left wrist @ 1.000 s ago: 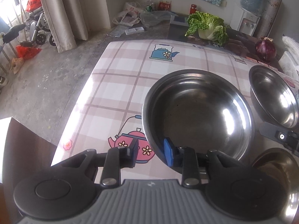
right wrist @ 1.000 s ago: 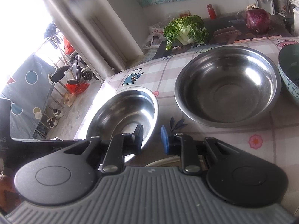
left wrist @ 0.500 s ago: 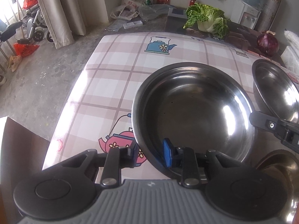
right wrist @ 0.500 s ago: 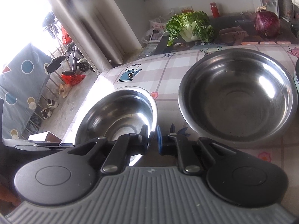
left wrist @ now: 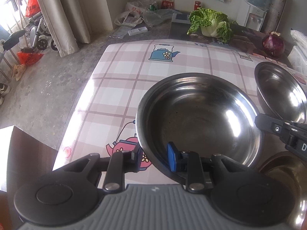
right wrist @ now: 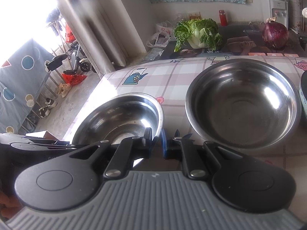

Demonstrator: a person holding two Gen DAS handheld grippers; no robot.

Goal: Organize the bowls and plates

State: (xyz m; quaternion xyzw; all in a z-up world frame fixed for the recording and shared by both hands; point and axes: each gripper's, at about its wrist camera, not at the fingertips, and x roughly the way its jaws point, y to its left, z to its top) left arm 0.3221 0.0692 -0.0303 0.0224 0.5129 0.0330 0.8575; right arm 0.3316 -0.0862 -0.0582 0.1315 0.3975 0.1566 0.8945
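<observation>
Steel bowl [left wrist: 197,118], the nearer and smaller-looking of two, is pinched at both edges: left tool [left wrist: 154,156] straddles its near rim, one blue pad inside the wall and the other outside, jaws narrowed onto the metal. Right tool [right wrist: 157,140] has closed down almost fully onto the same bowl's rim on its right side, thin wall between the pads; the bowl [right wrist: 122,118] shows in that view too. Two-handed hold looks like a steady lift, probably to nest it into the larger steel bowl [right wrist: 243,103] just to its right, well clear of both tools. Near bowl sits at the left edge of the surface and seems tilted, maybe already off it; cannot tell for sure. A patterned ceramic bowl [right wrist: 303,95] peeks in at far right, and a brownish dish [left wrist: 282,170] sits just beside the near bowl, only partly seen.

Surface [left wrist: 124,72] wears a glossy pink-plaid cloth printed with a blue teapot [left wrist: 163,52] and pink ones. Behind it a darker counter carries a napa cabbage [left wrist: 211,25] and a red onion [left wrist: 273,44]. Room: bare concrete floor [left wrist: 38,88], beige curtain [left wrist: 63,13], a wheelchair by the bright window, bags along the wall, water dispenser in the corner.
</observation>
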